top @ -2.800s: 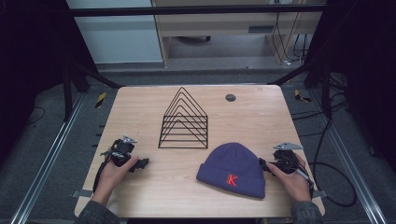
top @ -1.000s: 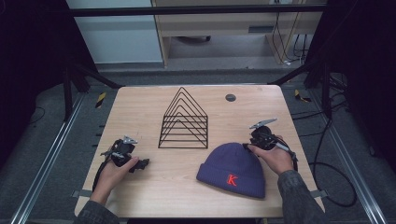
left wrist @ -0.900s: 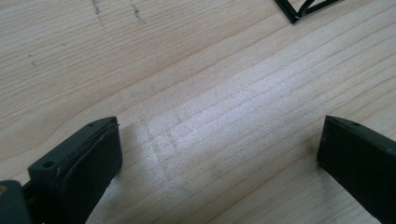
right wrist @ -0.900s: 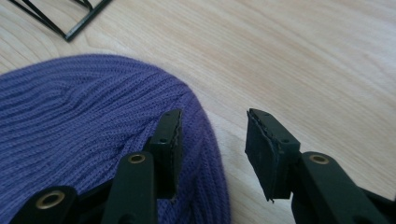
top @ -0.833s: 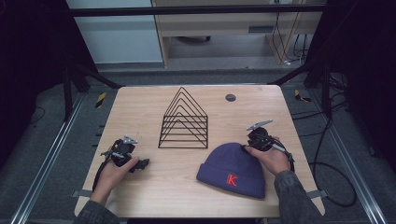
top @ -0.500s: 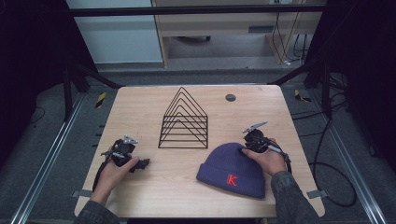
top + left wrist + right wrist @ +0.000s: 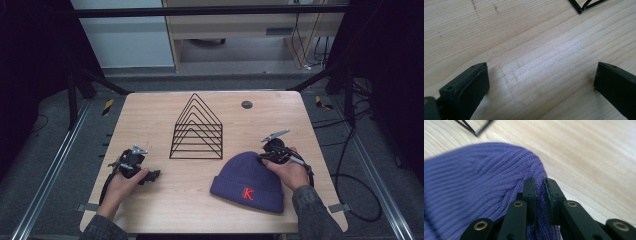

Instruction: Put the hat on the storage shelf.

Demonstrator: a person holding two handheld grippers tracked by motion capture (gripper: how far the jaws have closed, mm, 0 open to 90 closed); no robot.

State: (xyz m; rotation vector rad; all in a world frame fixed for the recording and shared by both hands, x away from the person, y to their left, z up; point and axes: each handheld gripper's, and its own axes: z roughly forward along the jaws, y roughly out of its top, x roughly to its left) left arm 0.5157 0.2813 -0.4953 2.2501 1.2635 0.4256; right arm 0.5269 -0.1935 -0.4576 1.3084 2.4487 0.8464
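Moving in from four o'clock, the right gripper [image 7: 539, 195] now pinches the purple beanie's [image 7: 247, 181] crown, seemingly ready to lift, while the left gripper [image 7: 541, 82] rests wide open at eight o'clock.

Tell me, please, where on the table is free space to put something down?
Bare wood lies between the wire rack and the table's far-left corner, and along the near edge between the left gripper and the purple beanie. It is crowded at the right, where the right gripper pinches the beanie.

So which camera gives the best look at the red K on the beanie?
The high view: the red K sits plainly on the purple beanie cuff. The right gripper view has just ribbed knit pinched between the right gripper jaws; the left gripper view, bare table.
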